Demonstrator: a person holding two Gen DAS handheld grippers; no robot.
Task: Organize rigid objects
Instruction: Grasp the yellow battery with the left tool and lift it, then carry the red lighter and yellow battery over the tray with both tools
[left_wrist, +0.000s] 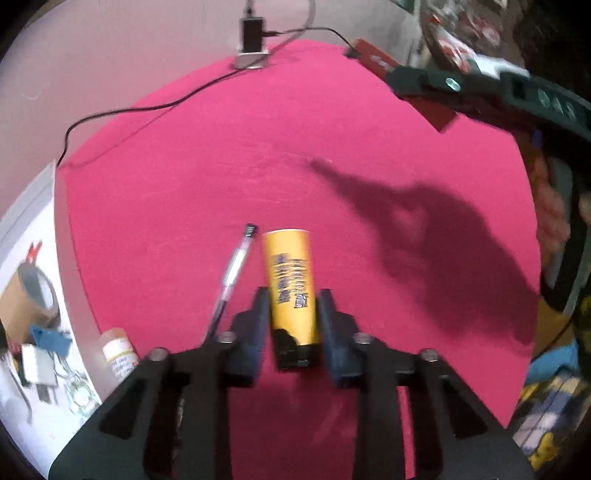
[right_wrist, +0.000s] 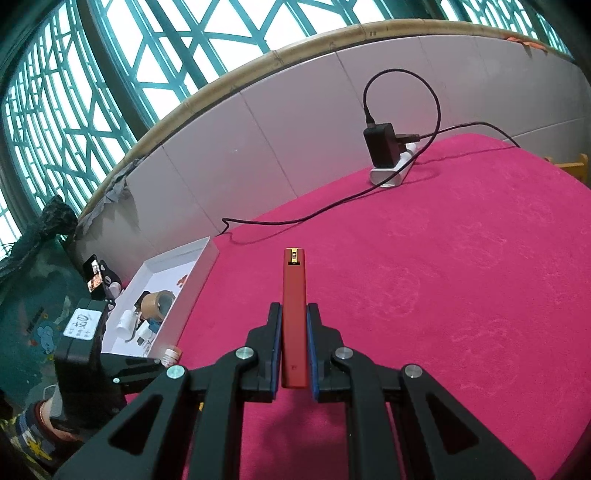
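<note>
Here the left gripper (left_wrist: 291, 295) has its two blue-padded fingers on either side of a yellow cylinder (left_wrist: 291, 284) with a black cap, the pads pressed against its sides. The cylinder lies on the pink tablecloth (left_wrist: 258, 147), its black end nearest the camera. Just beside it on the left lies a clear pen (left_wrist: 232, 277), slanted, its tip close to the left finger. Further left, at the table's edge, a small white-labelled bottle (left_wrist: 118, 350) stands next to a white tray (left_wrist: 33, 240) that holds a roll of brown tape (left_wrist: 31, 291) and other small items.

The right gripper (right_wrist: 294, 314) is clamped tight on a slim red box (right_wrist: 294, 314) with a gold end, which sticks forward past the fingertips above the cloth. At the far edge of the table a black charger (right_wrist: 380, 146) sits plugged into a white power strip (right_wrist: 388, 175), its black cable (right_wrist: 295, 221) trailing over the cloth. In the left wrist view the red box appears far right, in the other gripper's hold.
</note>
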